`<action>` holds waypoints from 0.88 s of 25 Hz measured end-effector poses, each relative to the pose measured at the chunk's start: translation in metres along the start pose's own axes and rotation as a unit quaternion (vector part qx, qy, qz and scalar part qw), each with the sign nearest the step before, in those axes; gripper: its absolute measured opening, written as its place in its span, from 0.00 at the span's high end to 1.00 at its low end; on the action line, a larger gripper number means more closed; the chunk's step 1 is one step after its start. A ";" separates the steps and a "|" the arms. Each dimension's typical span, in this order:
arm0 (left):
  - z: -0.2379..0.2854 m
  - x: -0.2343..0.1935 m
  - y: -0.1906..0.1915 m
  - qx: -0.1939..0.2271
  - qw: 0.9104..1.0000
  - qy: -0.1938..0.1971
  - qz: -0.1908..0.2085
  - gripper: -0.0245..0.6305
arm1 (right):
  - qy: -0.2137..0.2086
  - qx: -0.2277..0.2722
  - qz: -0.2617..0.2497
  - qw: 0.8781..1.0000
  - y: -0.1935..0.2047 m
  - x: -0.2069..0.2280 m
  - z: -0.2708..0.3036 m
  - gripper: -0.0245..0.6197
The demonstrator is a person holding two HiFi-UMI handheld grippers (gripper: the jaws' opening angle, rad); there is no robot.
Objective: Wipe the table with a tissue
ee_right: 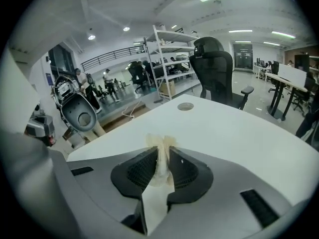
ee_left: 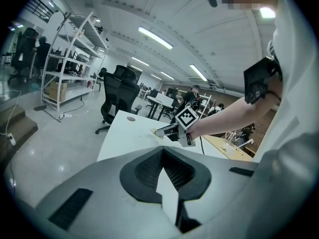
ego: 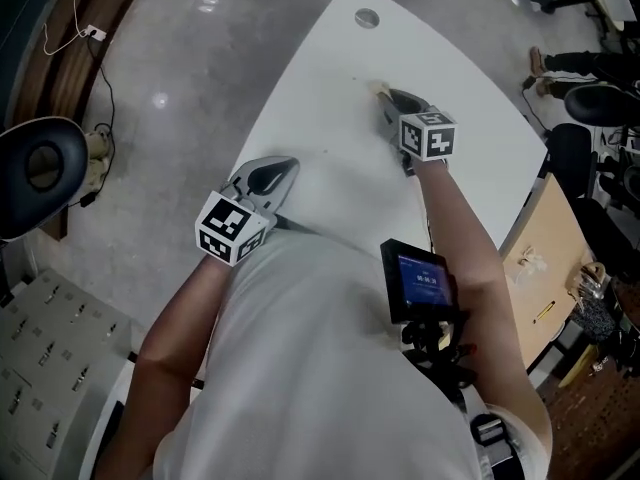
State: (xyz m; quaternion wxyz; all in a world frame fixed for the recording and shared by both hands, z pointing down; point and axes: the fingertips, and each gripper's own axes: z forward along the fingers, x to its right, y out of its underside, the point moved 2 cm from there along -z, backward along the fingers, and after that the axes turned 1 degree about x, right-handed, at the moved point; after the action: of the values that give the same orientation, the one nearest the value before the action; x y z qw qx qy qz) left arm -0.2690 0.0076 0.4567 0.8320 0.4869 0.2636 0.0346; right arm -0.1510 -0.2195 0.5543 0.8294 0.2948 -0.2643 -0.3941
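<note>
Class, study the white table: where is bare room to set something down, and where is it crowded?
The table is bare between the cable cap and the tissue in the right gripper, across the middle toward the left gripper, and along the right edge. Only the near edge, by the person, is crowded.

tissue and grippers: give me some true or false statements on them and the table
1. The right gripper is clamped on the tissue. True.
2. The left gripper holds a tissue too. False: its jaws are shut on nothing.
3. The white table has a round grey cap near its far end. True.
4. The left gripper is at the table's far end. False: it is at the near edge, close to the person's body.
</note>
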 end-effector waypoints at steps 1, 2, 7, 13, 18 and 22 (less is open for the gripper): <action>-0.004 -0.004 0.002 0.000 1.000 -0.003 -0.004 0.95 | 0.004 -0.002 -0.002 1.000 -0.004 0.001 0.005 0.85; -0.008 -0.008 0.004 -0.001 1.000 -0.005 -0.007 0.96 | 0.007 -0.005 -0.005 1.000 -0.008 0.001 0.011 0.85; -0.022 -0.021 0.011 -0.011 1.000 -0.007 -0.010 0.95 | 0.021 -0.021 -0.062 0.998 -0.028 -0.006 0.038 0.85; -0.036 -0.040 0.013 -0.013 1.000 -0.007 -0.007 0.96 | 0.078 -0.071 -0.123 0.987 -0.023 -0.005 0.058 0.85; -0.041 -0.048 0.016 -0.017 1.000 0.000 -0.007 0.96 | 0.097 -0.091 -0.195 0.972 -0.017 -0.023 0.060 0.85; -0.038 -0.050 0.014 -0.019 1.000 0.011 -0.004 0.95 | 0.092 -0.105 -0.231 0.963 -0.014 -0.037 0.059 0.85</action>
State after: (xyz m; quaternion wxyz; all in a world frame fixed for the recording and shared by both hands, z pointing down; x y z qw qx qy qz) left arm -0.3270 0.0296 0.4741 0.8384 0.4694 0.2739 0.0414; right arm -0.2186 -0.2133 0.5772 0.7628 0.2940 -0.0686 -0.5719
